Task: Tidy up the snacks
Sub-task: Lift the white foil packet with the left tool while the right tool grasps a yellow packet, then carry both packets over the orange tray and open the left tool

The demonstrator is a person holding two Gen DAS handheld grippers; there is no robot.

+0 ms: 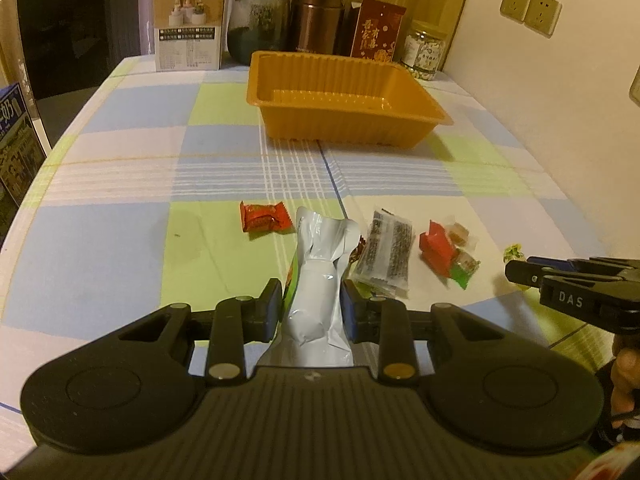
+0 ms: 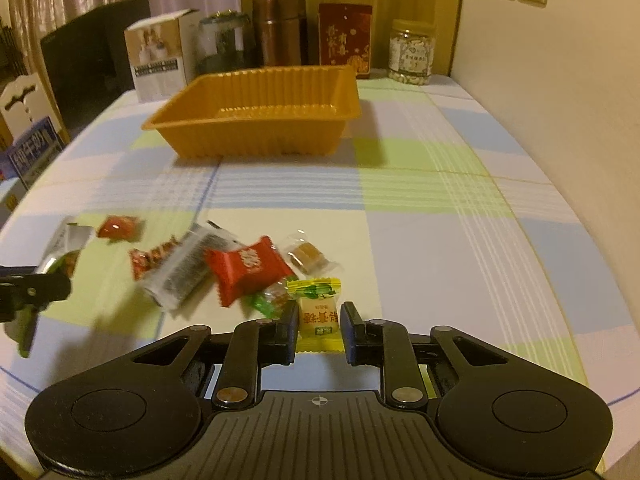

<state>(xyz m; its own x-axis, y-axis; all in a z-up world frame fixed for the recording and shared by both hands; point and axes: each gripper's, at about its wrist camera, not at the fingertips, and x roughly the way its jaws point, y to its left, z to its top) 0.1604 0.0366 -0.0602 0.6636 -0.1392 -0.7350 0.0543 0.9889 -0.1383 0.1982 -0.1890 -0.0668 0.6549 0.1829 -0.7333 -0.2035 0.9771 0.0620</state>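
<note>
My left gripper (image 1: pixel 311 300) is shut on a silver-white snack pouch (image 1: pixel 320 276) with a green edge, held above the table. My right gripper (image 2: pixel 321 322) is open around a yellow candy (image 2: pixel 318 312) that lies on the cloth, fingers on either side, apart from it. Loose snacks lie in a group: a red candy (image 1: pixel 264 218), a grey printed packet (image 1: pixel 386 252), a red pillow packet (image 2: pixel 248 270), a brown caramel (image 2: pixel 308 258) and a green candy (image 2: pixel 266 302). The empty orange tray (image 1: pixel 434 110) stands farther back, also in the right wrist view (image 2: pixel 168 118).
Behind the tray stand a white box (image 1: pixel 190 24), a dark ceramic jar (image 1: pixel 258 24), brown canisters (image 1: pixel 316 16), a red box (image 1: pixel 378 34) and a clear nut jar (image 1: pixel 424 50). A wall runs along the right. A blue carton (image 1: pixel 16 148) is at the table's left edge.
</note>
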